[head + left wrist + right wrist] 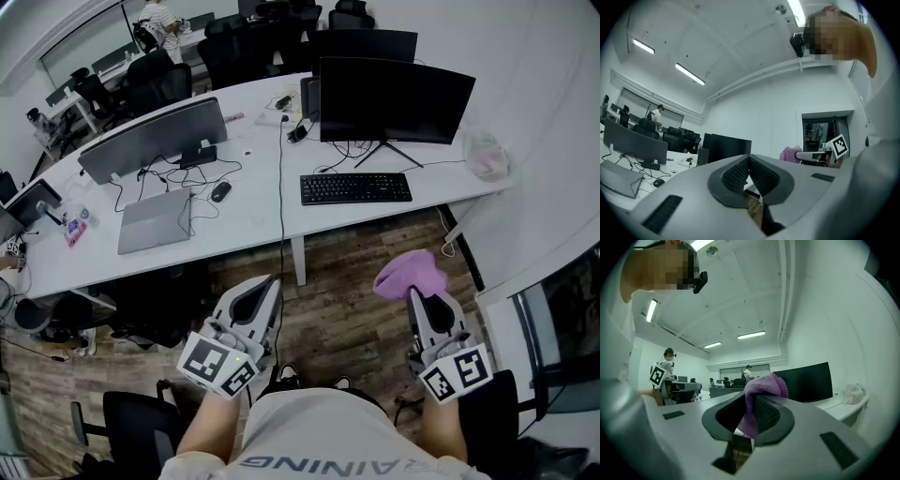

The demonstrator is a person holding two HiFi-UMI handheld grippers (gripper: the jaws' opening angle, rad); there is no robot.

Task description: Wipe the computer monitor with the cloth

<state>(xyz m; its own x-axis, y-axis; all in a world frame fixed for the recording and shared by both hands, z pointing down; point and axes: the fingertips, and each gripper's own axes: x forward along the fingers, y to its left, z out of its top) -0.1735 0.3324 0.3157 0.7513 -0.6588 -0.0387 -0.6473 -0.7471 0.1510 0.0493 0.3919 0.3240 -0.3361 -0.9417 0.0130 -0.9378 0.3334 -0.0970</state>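
Short of the desk [262, 230], purple cloth [411, 274] clamped in right gripper [415, 296], left gripper [266, 283] closed, empty

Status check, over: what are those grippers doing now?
Left gripper shut, empty. Right gripper shut on purple cloth. Monitor not yet reached; keyboard lies before it.

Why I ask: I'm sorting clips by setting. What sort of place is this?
Probably an open-plan office: a long white desk carrying a curved monitor, keyboard and laptop, with black office chairs behind.

Open floor [347, 272], then keyboard [355, 187] before monitor [394, 98]
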